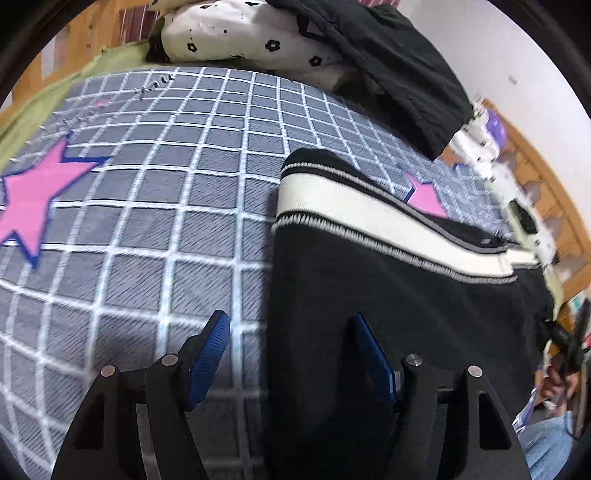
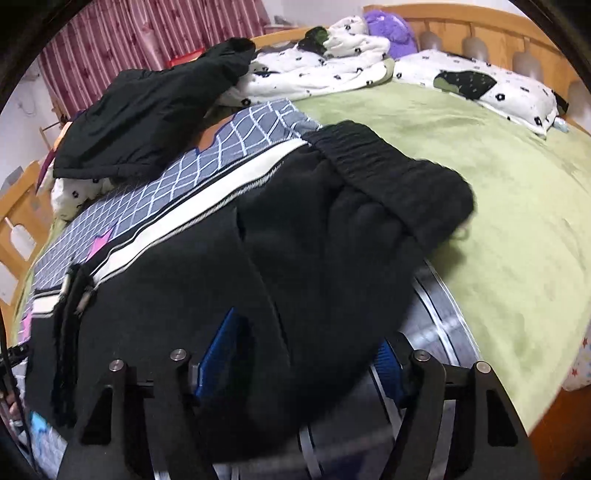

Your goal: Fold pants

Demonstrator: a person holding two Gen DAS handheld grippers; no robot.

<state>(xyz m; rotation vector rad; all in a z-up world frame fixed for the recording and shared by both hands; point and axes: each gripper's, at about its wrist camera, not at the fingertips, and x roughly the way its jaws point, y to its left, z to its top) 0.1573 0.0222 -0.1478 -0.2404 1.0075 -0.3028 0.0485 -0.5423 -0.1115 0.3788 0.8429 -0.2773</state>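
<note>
One fleecy black pair of pants (image 1: 388,295) with white stripes; both my left gripper (image 1: 291,354) and right gripper (image 2: 306,354) hang open.

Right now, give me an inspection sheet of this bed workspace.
Surface: grey checked blanket with pink stars over green bedspread.
Job's things: black pants with a white side stripe, laid flat; elastic waistband bunched.
Clutter: second black garment, white flower-print bedding, purple plush toy.
Grippers: left gripper open over the pants' edge; right gripper open, fabric between its jaws.
Cables: thin dark one at frame edge.
Surroundings: wooden headboard, red curtain.
</note>
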